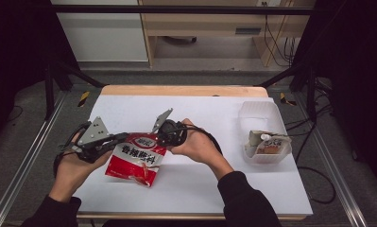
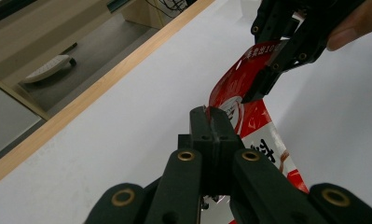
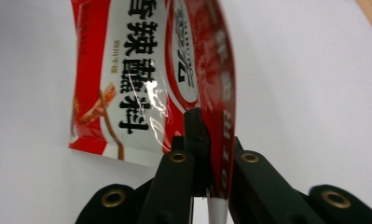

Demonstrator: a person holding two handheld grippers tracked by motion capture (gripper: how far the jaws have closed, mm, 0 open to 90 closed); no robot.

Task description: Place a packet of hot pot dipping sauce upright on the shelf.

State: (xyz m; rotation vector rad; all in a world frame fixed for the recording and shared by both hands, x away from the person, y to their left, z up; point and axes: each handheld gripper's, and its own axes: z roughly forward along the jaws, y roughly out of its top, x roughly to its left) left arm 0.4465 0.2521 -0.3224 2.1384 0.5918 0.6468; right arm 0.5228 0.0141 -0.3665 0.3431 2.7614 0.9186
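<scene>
A red and white seasoning packet [image 1: 136, 158] with black characters hangs above the white table between both grippers. My left gripper [image 1: 121, 138] is shut on its upper left corner, and my right gripper [image 1: 160, 137] is shut on its upper right edge. In the left gripper view the closed jaws pinch the packet [image 2: 249, 123] at its edge, with the right gripper [image 2: 263, 86] clamped on it farther off. In the right gripper view the packet [image 3: 141, 79] hangs away from my jaws, its red edge pinched between them.
A clear plastic container [image 1: 261, 113] stands at the table's right, holding a couple of small packets [image 1: 269, 143]. The wooden table edge [image 1: 184, 90] runs along the back. Black frame posts stand at both sides.
</scene>
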